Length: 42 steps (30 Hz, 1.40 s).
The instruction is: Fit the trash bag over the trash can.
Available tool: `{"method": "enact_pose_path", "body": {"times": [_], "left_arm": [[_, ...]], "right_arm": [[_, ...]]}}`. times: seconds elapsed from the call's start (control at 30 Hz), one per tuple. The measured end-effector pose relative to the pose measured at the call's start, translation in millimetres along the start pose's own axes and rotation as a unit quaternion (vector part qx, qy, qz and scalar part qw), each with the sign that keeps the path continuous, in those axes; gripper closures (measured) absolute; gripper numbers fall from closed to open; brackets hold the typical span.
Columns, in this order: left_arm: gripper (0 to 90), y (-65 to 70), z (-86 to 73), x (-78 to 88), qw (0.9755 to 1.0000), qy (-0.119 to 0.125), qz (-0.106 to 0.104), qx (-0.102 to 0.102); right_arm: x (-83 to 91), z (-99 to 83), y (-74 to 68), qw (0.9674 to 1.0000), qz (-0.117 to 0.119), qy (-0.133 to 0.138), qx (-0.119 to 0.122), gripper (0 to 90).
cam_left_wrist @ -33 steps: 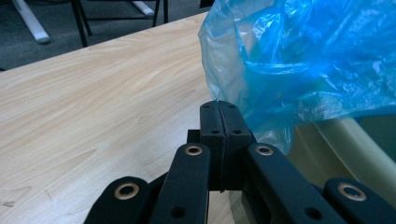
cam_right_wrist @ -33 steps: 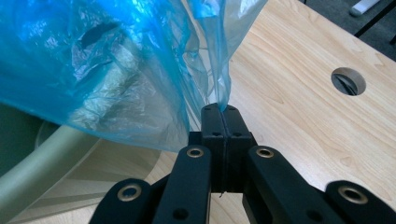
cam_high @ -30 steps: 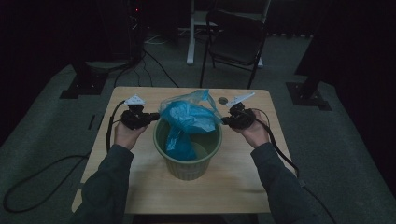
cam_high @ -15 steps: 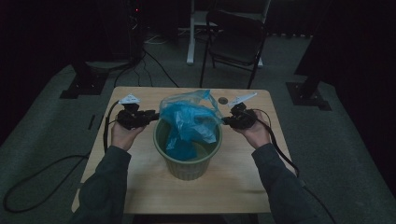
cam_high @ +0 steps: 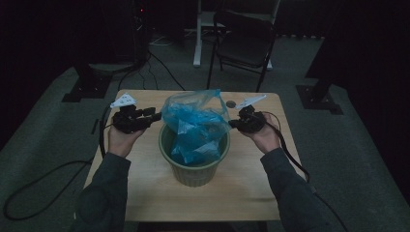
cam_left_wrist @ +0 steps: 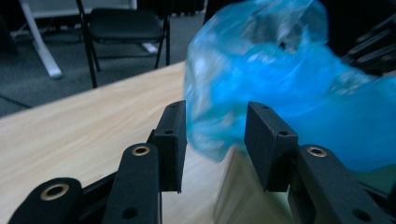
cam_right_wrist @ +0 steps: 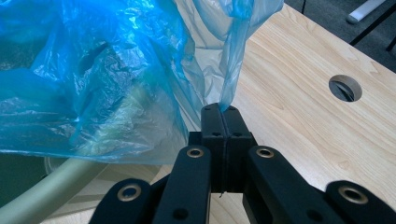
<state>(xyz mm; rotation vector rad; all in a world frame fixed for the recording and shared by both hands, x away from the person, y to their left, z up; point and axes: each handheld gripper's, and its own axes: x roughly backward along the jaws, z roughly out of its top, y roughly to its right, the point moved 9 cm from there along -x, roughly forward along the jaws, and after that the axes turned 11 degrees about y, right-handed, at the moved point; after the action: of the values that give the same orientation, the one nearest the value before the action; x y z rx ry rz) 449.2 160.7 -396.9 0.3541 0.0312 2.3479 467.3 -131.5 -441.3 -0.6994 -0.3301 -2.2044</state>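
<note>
Since the earlier high view, the left claw (cam_high: 153, 116) has let go of the blue plastic bag (cam_high: 196, 126) and drawn back toward the left side of the counter (cam_high: 145, 193); its jaws have just been opening. In the left gripper view that claw (cam_left_wrist: 215, 140) stands released, with a loose fold of the bag (cam_left_wrist: 280, 88) hanging in the gap between the jaws; the pads do not press on it, as far as the blurred film lets me tell.

In the middle stands the green bin (cam_high: 193, 169), and the bag sits partly down inside it, its upper part bunched and puffed up above the rim. The left edge of the bag looks slack now, not stretched over the bin's lip.

On the right, the right claw (cam_high: 234, 123) is clenched on the bag's edge. The right gripper view shows its jaws pressed tight together (cam_right_wrist: 223, 112), with a thin strip of blue film (cam_right_wrist: 233, 56) rising out from between them, and the bin's pale rim (cam_right_wrist: 56, 186) curves below at the lower left. Beyond it lies a round hole in the counter (cam_right_wrist: 344, 87).

Judging by this, lining the bin is only partly done: the bag is in the bin and held on one side, but its mouth is not yet opened out and folded over the rim all round. The left side would need a fresh grip to spread it.
</note>
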Motion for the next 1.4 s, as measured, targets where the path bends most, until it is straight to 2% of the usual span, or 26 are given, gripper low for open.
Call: {"method": "enact_pose_path", "body": {"times": [0.1,0.17,0.2,0.3,0.37,0.43,0.47,0.53,0.57,0.63,0.77,0.83,0.97,1.03,1.1,1.2,1.23,1.3,1.4], "left_arm": [[58.8,9.0,13.0,-0.2,0.9998,0.014,-0.009,-0.014],[58.8,9.0,13.0,-0.2,0.9998,0.014,-0.009,-0.014],[59.1,15.2,19.2,-5.3,0.9995,0.013,-0.020,-0.020],[59.3,19.5,21.7,-10.2,0.9992,0.012,-0.028,-0.025],[59.4,26.0,23.9,-15.9,0.9985,0.010,-0.042,-0.035],[59.4,29.3,24.8,-19.1,0.9980,0.008,-0.046,-0.042],[59.4,35.6,24.2,-25.9,0.9970,-0.002,-0.054,-0.056],[59.3,39.9,16.4,-35.5,0.9949,-0.035,-0.052,-0.079],[59.2,39.9,16.4,-35.5,0.9949,-0.035,-0.052,-0.079],[59.2,40.6,8.0,-39.8,0.9931,-0.053,-0.045,-0.095],[58.8,35.8,-0.1,-41.7,0.9925,-0.067,-0.032,-0.097],[58.8,33.0,-1.9,-41.4,0.9927,-0.068,-0.029,-0.096],[58.8,31.8,-2.5,-40.5,0.9928,-0.067,-0.026,-0.096],[58.7,31.6,-2.4,-40.4,0.9926,-0.067,-0.025,-0.097],[58.6,31.7,-2.0,-40.6,0.9929,-0.066,-0.024,-0.096],[58.6,32.3,-1.9,-41.1,0.9930,-0.064,-0.023,-0.096],[58.6,32.3,-1.9,-41.1,0.9930,-0.064,-0.023,-0.096],[58.6,33.8,-1.2,-41.1,0.9932,-0.061,-0.025,-0.096],[58.6,36.4,0.1,-40.8,0.9937,-0.055,-0.030,-0.094]], "right_arm": [[1.6,1.3,-0.8,1.0000,0.000,0.001,0.000,90.0],[1.9,1.8,-0.8,1.0000,-0.001,0.001,0.000,90.0],[2.4,2.5,-1.0,1.0000,0.001,0.003,0.002,90.0],[2.7,2.8,-1.6,1.0000,0.001,0.003,0.002,90.0],[2.4,2.6,-2.3,1.0000,0.002,0.002,0.002,90.0],[2.2,2.4,-2.6,1.0000,0.002,0.002,0.002,90.0],[2.1,2.3,-2.9,1.0000,0.003,0.001,0.003,90.0],[3.0,2.4,-3.0,1.0000,0.003,0.003,0.005,90.0],[3.0,2.4,-3.0,1.0000,0.003,0.003,0.005,90.0],[4.9,2.6,-1.4,1.0000,0.000,0.005,0.003,90.0],[9.0,1.1,7.5,0.9997,-0.024,0.001,-0.007,90.0],[9.6,0.3,9.4,0.9996,-0.026,0.001,-0.011,90.0],[16.8,6.6,12.5,0.9989,-0.032,0.028,-0.020,83.8],[19.5,9.8,11.0,0.9988,-0.027,0.036,-0.018,82.8],[27.1,19.5,8.0,0.9980,-0.024,0.057,-0.009,78.3],[33.5,27.8,4.5,0.9968,-0.017,0.078,-0.001,76.4],[33.5,27.8,4.5,0.9968,-0.017,0.078,-0.001,76.4],[36.7,36.9,-5.0,0.9949,0.010,0.101,0.007,73.4],[30.9,42.3,-14.0,0.9944,0.028,0.101,0.016,72.0]]}}
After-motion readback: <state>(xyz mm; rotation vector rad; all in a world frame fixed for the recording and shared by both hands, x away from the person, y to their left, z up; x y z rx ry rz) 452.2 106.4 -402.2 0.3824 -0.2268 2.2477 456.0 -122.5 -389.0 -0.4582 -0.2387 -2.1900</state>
